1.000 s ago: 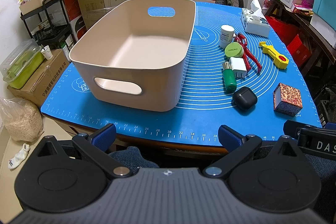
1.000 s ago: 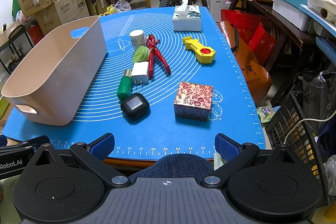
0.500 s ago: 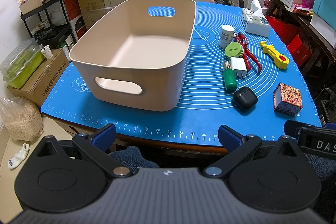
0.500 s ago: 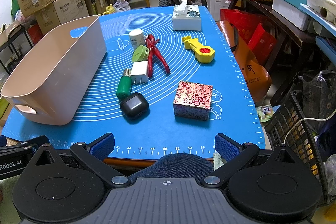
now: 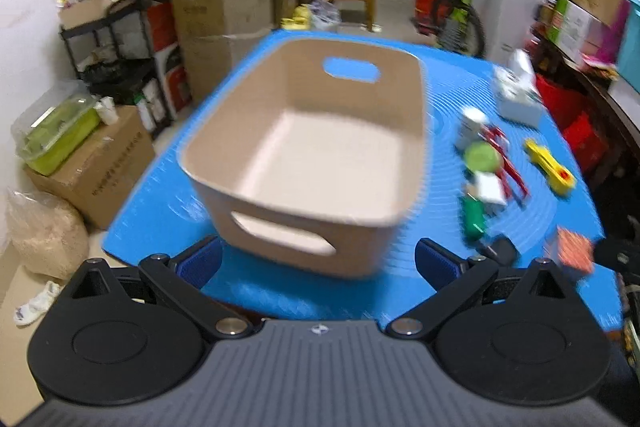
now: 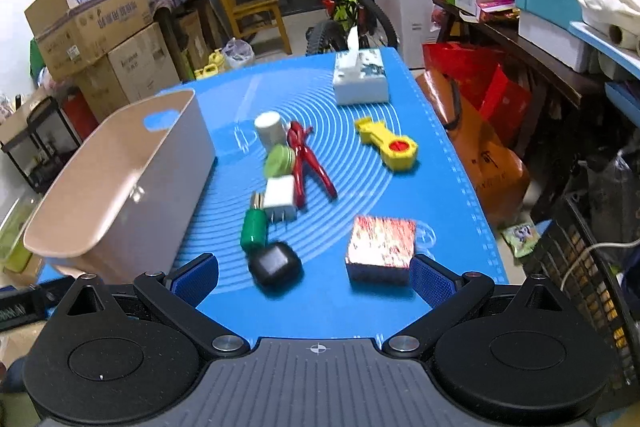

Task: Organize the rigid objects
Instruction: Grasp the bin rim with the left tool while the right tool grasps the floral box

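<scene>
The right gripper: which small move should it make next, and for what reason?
Probably ease the right gripper forward and down over the black case, the nearest item almost centred between its open fingers. The beige bin looks empty, every item lies on the blue mat beside it, and neither gripper holds anything. The patterned box is equally near and would also serve.

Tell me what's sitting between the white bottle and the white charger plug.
A green round tin lies between the white bottle and the charger plug, clearest in the right wrist view.
</scene>
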{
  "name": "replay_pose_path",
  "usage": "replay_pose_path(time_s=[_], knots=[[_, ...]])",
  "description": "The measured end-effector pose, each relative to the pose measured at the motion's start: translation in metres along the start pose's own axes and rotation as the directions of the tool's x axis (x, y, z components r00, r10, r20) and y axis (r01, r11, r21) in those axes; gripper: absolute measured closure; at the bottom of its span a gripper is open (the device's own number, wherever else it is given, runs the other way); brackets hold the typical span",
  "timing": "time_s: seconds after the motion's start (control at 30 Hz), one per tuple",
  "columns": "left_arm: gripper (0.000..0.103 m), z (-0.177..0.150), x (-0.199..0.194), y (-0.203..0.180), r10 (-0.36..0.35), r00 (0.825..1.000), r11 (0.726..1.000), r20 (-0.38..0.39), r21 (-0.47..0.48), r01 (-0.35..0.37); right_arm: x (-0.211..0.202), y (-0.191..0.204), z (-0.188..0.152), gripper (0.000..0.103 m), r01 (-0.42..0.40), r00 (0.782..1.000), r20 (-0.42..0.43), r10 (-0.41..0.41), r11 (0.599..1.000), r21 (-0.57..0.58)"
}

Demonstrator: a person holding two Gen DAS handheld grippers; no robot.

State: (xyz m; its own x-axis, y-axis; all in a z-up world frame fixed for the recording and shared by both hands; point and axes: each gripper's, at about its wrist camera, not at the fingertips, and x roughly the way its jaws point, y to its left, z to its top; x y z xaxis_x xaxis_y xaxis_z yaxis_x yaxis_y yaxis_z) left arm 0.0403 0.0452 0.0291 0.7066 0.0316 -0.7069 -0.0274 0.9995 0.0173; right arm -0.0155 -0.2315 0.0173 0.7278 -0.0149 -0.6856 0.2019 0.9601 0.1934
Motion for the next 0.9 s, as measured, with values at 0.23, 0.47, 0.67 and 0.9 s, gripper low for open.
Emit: replay_pose_path(time_s=[0.23,0.47,0.67,0.9], knots=[[0.002,0.042,0.042,0.049,0.059,0.998,0.997,-0.020,-0.046,-0.060,0.031,-0.013,0.028,0.003,0.048,0.999,-0.026,-0.047,0.997,0.054],[0.014,0.056,0.084,0.084,0.088,0.995,0.995,-0.040,-0.033,-0.089,0.068,-0.032,0.029,0.003,0.109,0.993,-0.052,-0.105,0.990,0.086],[0.019,0.054,0.105,0.097,0.095,0.992,0.992,-0.083,-0.078,-0.102,0.101,-0.035,0.025,0.003,0.160,0.979,-0.139,-0.148,0.984,0.081],[0.034,0.051,0.121,0.102,0.030,0.992,0.995,-0.127,-0.087,-0.041,0.127,-0.023,0.021,0.007,0.202,0.957,-0.217,-0.195,0.979,0.011]])
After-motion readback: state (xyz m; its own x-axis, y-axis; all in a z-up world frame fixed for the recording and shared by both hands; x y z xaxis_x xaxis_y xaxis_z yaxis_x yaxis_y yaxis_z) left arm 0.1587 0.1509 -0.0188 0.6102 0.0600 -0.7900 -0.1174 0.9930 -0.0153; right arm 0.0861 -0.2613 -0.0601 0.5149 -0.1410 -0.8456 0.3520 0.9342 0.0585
